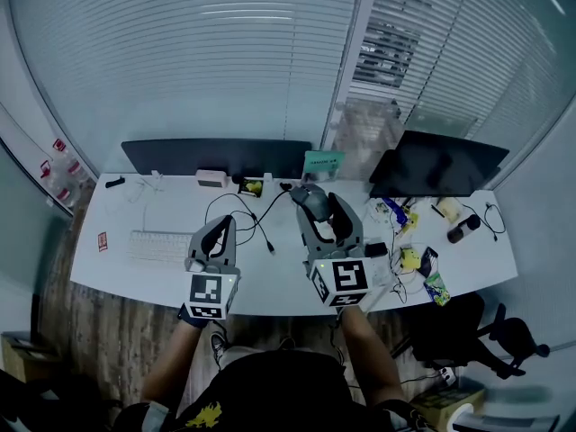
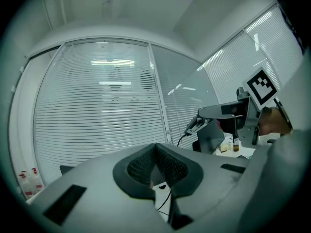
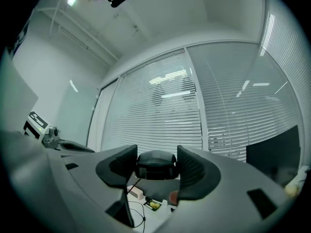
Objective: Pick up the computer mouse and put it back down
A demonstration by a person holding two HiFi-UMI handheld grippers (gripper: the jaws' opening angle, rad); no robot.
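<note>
Jaws of the right gripper [image 1: 321,207] stand partly apart and clamp the dark computer mouse [image 3: 155,163] by its two sides. The mouse is raised above the white tabletop [image 1: 162,273], ahead of the person, and its black cable [image 1: 270,210] trails down to the surface. Left gripper [image 2: 155,160]: jaws pressed together with nothing between them, pointing level over the tabletop's near part, just right of the white keyboard [image 1: 157,244]. At the rear, a dark left monitor [image 1: 216,157] and a dark right monitor [image 1: 436,165] stand before slatted blinds [image 1: 225,61].
</note>
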